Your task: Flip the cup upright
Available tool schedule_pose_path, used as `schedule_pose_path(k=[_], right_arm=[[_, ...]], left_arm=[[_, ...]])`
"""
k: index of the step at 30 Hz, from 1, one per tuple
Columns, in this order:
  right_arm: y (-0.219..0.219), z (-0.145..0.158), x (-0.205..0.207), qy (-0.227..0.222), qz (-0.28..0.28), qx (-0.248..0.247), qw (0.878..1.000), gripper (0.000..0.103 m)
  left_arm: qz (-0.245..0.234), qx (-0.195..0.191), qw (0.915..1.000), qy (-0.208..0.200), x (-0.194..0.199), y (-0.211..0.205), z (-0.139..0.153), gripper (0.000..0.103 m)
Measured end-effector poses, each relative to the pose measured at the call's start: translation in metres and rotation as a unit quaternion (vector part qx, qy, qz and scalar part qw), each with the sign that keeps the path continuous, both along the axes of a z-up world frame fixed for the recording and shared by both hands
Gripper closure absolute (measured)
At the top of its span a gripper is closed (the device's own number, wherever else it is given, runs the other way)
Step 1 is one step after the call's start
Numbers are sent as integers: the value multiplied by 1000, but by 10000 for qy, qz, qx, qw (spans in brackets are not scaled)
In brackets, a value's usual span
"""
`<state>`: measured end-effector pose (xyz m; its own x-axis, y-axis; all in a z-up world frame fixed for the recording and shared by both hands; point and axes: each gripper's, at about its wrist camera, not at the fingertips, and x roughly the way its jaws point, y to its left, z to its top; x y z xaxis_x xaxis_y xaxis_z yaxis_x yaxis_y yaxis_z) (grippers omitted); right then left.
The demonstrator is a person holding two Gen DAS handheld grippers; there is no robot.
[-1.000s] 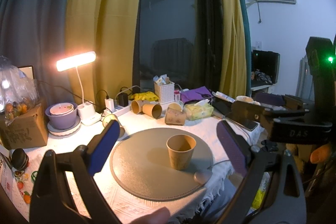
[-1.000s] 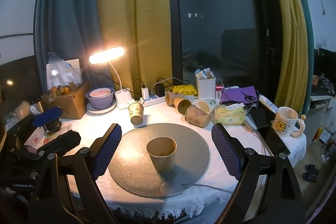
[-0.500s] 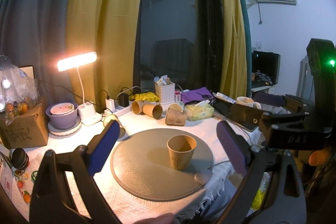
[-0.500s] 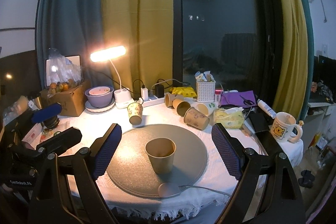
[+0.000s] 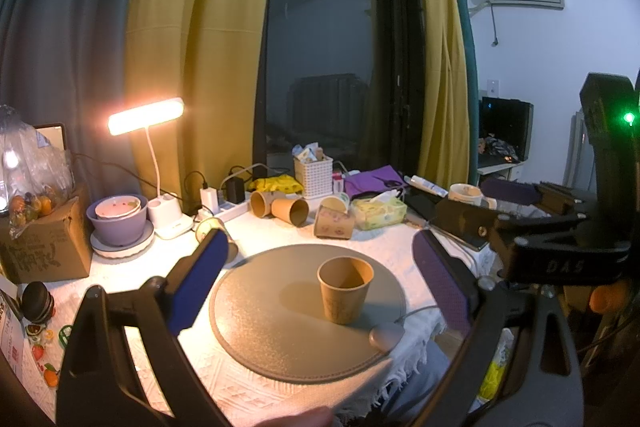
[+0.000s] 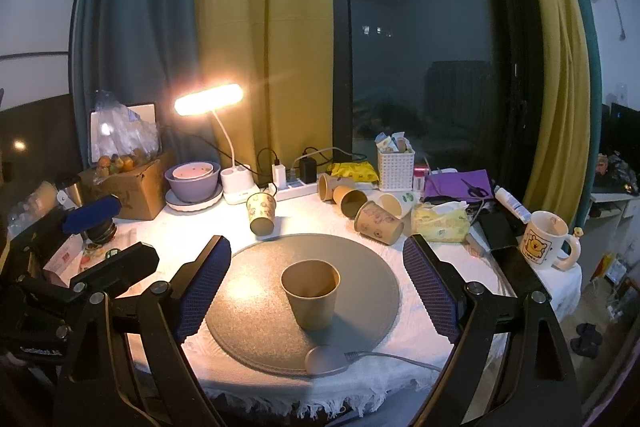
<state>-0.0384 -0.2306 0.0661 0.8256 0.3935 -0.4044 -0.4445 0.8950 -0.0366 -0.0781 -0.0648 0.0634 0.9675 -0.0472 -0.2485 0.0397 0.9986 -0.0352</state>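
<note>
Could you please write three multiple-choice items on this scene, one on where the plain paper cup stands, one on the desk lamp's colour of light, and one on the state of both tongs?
1. Where does the plain paper cup stand?
A. On the round grey mat
B. Inside the white basket
C. On the cardboard box

2. What light does the desk lamp give?
A. Blue
B. Warm orange-white
C. Green

3. How are the left tongs and right tongs?
A. Both shut on the cup
B. Left shut, right open
C. Both open, holding nothing

Answers: 1 A, since the cup sits upright, mouth up, near the middle of the mat; 2 B, as the lamp bar glows orange-white over the table; 3 C, because each pair's pads stand wide apart with the cup untouched between them in each view.
</note>
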Motion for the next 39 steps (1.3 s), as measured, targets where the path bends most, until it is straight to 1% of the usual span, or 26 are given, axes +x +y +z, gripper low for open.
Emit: schedule_pose_path(k=[3, 8, 15, 39], right_arm=[[-1, 2, 0, 3, 27, 91, 10000, 13], [-9, 7, 0, -85, -119, 206, 9997, 13], [-5, 6, 0, -69, -117, 100, 9999, 13], [-3, 4, -1, -58, -104, 94, 9999, 13]], left_arm=[[-4, -5, 10000, 1, 0, 0, 0, 9], [-6, -3, 10000, 4, 0, 0, 0, 9], [-1, -4, 10000, 1, 0, 0, 0, 9], [-6, -15, 10000, -2, -2, 0, 0, 9]])
